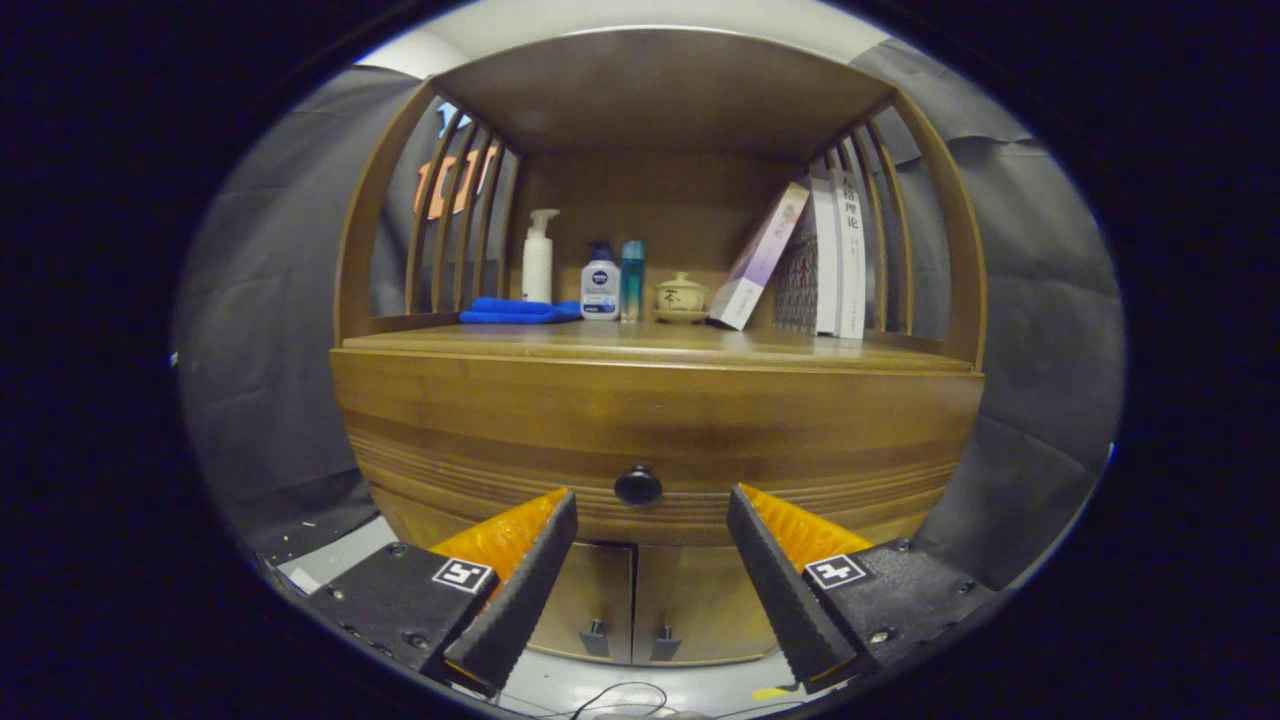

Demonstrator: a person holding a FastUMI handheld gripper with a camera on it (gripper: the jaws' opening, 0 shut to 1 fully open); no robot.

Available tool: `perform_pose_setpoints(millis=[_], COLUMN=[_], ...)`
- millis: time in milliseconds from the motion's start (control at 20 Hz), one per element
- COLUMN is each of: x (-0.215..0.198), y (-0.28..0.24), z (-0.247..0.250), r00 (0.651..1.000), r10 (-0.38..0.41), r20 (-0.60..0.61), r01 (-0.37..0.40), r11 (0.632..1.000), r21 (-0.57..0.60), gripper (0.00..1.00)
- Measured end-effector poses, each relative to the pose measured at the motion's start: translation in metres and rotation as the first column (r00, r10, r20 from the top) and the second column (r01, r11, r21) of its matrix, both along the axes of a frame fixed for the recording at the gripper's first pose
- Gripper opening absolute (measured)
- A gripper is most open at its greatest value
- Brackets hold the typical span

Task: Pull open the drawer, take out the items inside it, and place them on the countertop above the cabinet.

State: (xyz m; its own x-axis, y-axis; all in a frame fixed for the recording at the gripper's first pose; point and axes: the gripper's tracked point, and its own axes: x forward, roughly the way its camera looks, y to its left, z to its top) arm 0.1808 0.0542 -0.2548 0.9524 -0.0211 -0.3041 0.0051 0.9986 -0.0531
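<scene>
The gripper [652, 505] hangs in front of the wooden cabinet [480, 430] with its fingers spread wide and nothing between them. The drawer [820, 440] is fully shut, its front flush under the countertop [640, 343], so the items inside are hidden. Its small round black knob [638, 486] sits at the middle of the drawer front, just beyond the fingertips and centred in the gap.

The knob looks like the weak point. It is small and rounded, so if the fingers close off-centre or catch only its rim, I'd expect them to slide off once the pull starts and the drawer to stay put. Pulling at an angle could bind the drawer or rock the cabinet.

The countertop's back edge is busy: a folded blue cloth [515, 310] toward the left rear corner, then a white pump bottle [538, 258], a white bottle with a blue cap [600, 285], a teal bottle [632, 278] and a small lidded ceramic cup [680, 294], with leaning books [800, 262] at the right. A jolt could topple the bottles or books. The front strip is bare, the safer landing spot.

Below, two cabinet doors [640, 600] have their own handles, easy to mistake for the target.
</scene>
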Motion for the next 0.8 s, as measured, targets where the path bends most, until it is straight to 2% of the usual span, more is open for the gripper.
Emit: perform_pose_setpoints(millis=[100,250,400,750,800], x=[0.01,0.022,0.026,0.025,0.025], y=[0.001,0.005,0.005,0.004,0.004], z=[-0.001,-0.007,-0.012,-0.017,-0.017], r00=[1.0,1.0,0.999,0.998,0.998], r10=[-0.006,-0.014,-0.03,-0.045,-0.04], r20=[-0.003,-0.026,-0.043,-0.049,-0.046], r01=[0.006,0.014,0.03,0.046,0.041], r11=[1.0,1.0,1.0,0.998,0.999], r21=[-0.009,-0.004,0.003,0.031,0.027], gripper=[0.99,0.92,0.8,0.35,0.34])
